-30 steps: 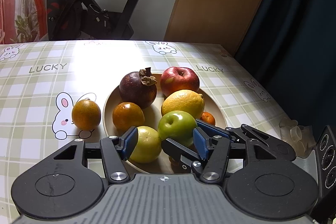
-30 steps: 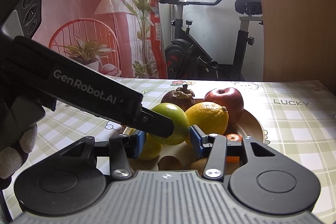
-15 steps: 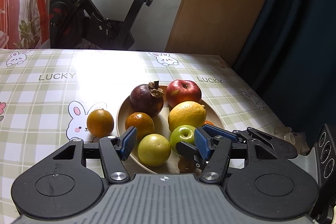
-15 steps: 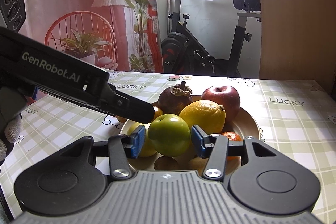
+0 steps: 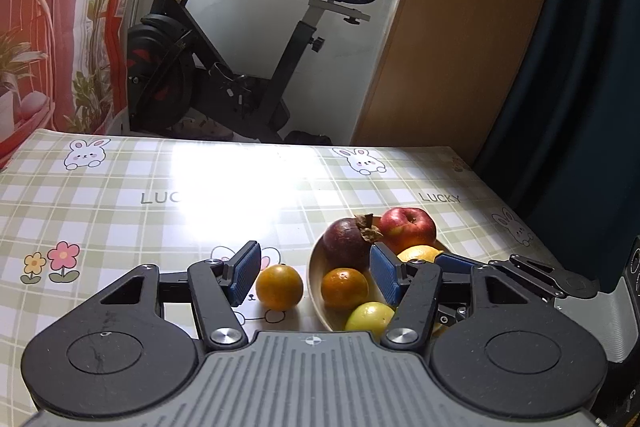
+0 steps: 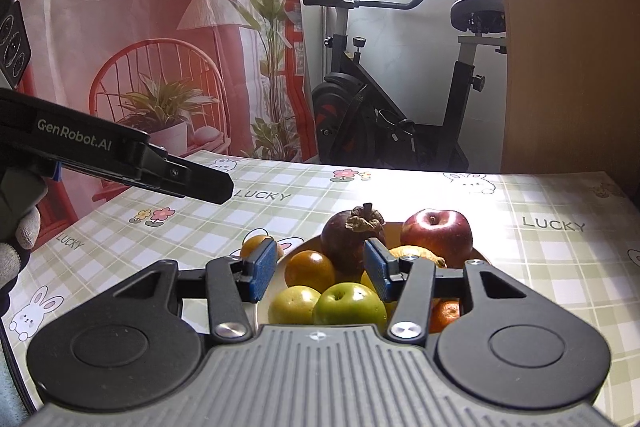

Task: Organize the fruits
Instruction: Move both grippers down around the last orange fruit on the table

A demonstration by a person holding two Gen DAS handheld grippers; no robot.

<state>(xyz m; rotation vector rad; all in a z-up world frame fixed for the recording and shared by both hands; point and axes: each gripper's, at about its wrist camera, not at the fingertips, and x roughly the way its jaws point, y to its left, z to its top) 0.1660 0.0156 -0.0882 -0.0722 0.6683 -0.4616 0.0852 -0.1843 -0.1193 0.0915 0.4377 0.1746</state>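
Left claw [image 5: 314, 273] hangs empty above the checked, rabbit-printed surface [image 5: 120, 195], its blue pads apart and touching nothing. Seen through the gap, a loose round orange citrus fruit [image 5: 279, 286] sits on the cloth just beside the shallow beige plate [image 5: 316, 279], which holds a second orange fruit [image 5: 344, 287], a dark purple fruit with a dried calyx [image 5: 347, 243], a red apple [image 5: 407, 225], a yellow-green fruit [image 5: 370, 315] and a green apple [image 6: 349, 303]. Right claw [image 6: 320, 269] hovers over the plate, jaws likewise parted, gripping nothing. A likely risk: a round fruit nudged off-centre could roll away, and the two claws, working close together, could collide.
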